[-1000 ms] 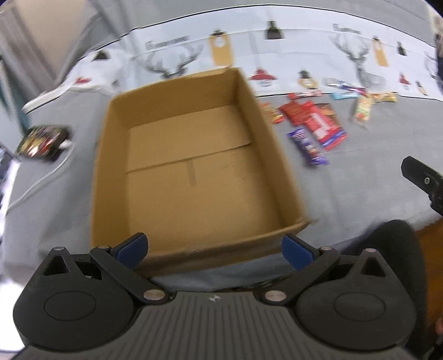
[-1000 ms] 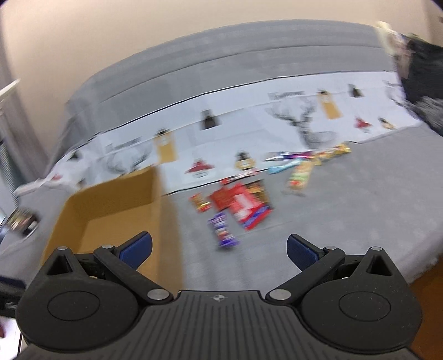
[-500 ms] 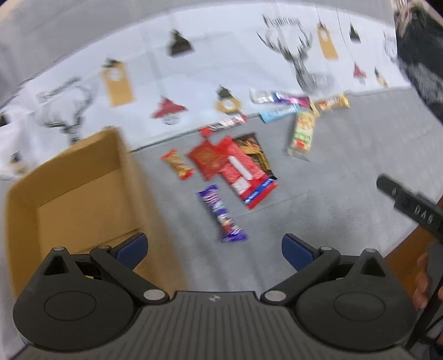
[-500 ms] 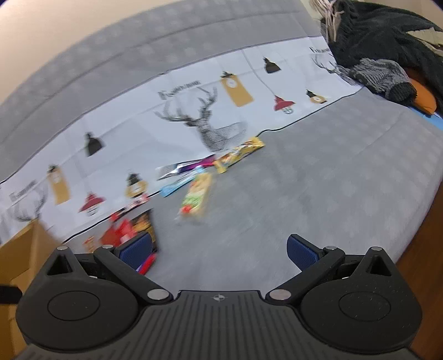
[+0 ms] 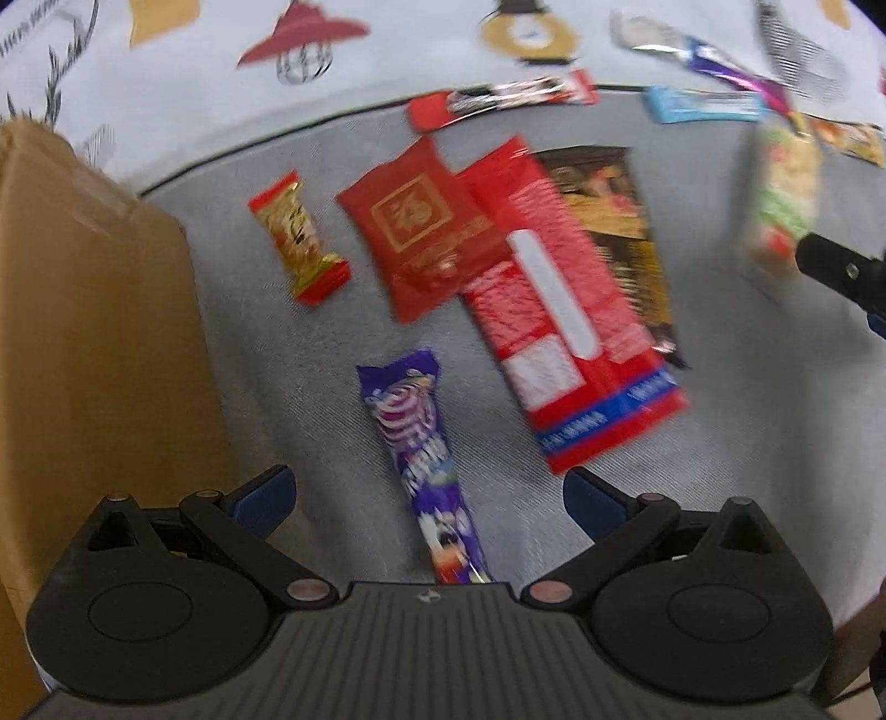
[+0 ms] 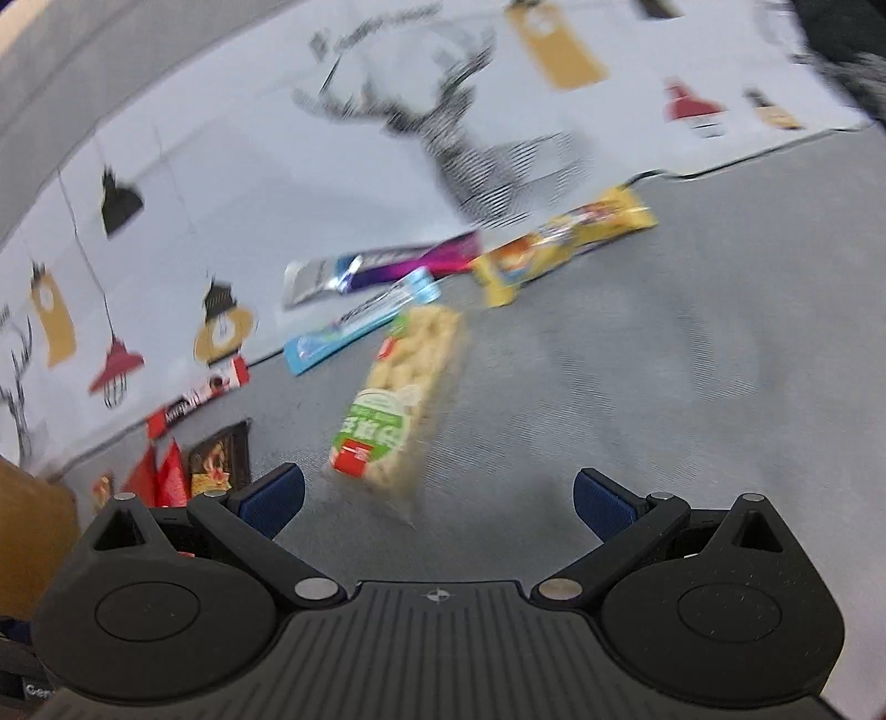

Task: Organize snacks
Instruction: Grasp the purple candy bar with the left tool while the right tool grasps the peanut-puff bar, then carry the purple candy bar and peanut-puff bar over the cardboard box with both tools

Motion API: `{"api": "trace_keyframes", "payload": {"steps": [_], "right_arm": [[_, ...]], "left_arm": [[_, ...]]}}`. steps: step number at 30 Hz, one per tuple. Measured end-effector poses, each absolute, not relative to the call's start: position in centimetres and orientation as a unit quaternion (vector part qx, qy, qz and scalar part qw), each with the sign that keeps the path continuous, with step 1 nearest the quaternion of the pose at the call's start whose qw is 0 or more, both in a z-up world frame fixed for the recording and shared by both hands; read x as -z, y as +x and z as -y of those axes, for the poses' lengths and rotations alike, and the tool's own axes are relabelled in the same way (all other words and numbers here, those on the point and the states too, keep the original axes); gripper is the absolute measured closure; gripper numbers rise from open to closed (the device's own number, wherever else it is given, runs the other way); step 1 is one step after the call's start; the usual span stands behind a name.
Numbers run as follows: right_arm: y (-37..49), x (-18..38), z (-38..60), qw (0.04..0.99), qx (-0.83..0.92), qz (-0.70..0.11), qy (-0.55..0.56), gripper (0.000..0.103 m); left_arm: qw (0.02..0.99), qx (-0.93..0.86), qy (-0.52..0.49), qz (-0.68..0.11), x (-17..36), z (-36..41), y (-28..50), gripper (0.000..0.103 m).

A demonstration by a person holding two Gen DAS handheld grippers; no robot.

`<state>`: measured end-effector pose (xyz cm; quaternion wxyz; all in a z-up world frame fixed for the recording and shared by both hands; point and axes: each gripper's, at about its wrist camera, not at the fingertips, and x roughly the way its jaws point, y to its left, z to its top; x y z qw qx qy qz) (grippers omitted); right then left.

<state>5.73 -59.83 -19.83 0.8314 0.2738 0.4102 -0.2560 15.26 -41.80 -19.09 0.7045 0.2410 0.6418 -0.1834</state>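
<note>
Snacks unsorted, none visibly boxed: purple bar (image 5: 426,459) near, between spread fingers of left tool (image 5: 429,495), cardboard box (image 5: 99,343) at left; rice-cracker pack (image 6: 401,396) ahead of right tool (image 6: 440,501), likewise spread, empty.

Black grippers (image 5: 429,495), blue-padded jaws, silver pivots.

left claw (image 5: 429,501) agape, right claw (image 6: 437,501) (likewise) agape

My left camera low over the purple bar (image 5: 423,459), facing the printed cloth (image 5: 387,50), my right camera close above the rice-cracker pack (image 6: 398,399), both sharing that pack (image 5: 783,194), blurred.
</note>
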Motion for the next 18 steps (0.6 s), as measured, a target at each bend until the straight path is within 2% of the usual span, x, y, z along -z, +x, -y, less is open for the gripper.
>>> {"api": "trace_keyframes", "payload": {"steps": [3,10,12,13,14,15,16,18], "right_arm": [[8.3,21.5,60.2,0.829,0.248,-0.426,0.266,0.000],[11.2,23.2,58.9,0.845,0.275,-0.439,0.131,0.000],[10.8,22.9,59.0,0.848,0.271,-0.437,0.131,0.003],[10.4,22.7,59.0,0.849,0.278,-0.430,0.130,0.014],[10.0,22.4,59.1,0.853,0.283,-0.420,0.129,0.038],[9.5,22.0,59.1,0.853,0.290,-0.415,0.124,0.051],[9.2,21.8,59.1,0.853,0.294,-0.414,0.120,0.064],[8.1,21.5,59.6,0.850,0.293,-0.414,0.139,0.065]], "left_arm": [[0.693,0.180,0.228,-0.660,20.5,41.2,16.4,0.000],[0.667,0.178,0.217,-0.691,21.4,40.7,18.1,0.000],[0.672,0.161,0.204,-0.693,21.1,40.1,18.8,0.015],[0.680,0.159,0.190,-0.690,20.3,39.7,18.9,0.041],[0.684,0.161,0.184,-0.687,19.7,39.4,19.0,0.067],[0.685,0.166,0.185,-0.685,19.1,39.1,19.0,0.081],[0.685,0.171,0.183,-0.684,18.7,38.8,19.0,0.088],[0.694,0.176,0.170,-0.678,17.6,37.9,18.8,0.088]]}}
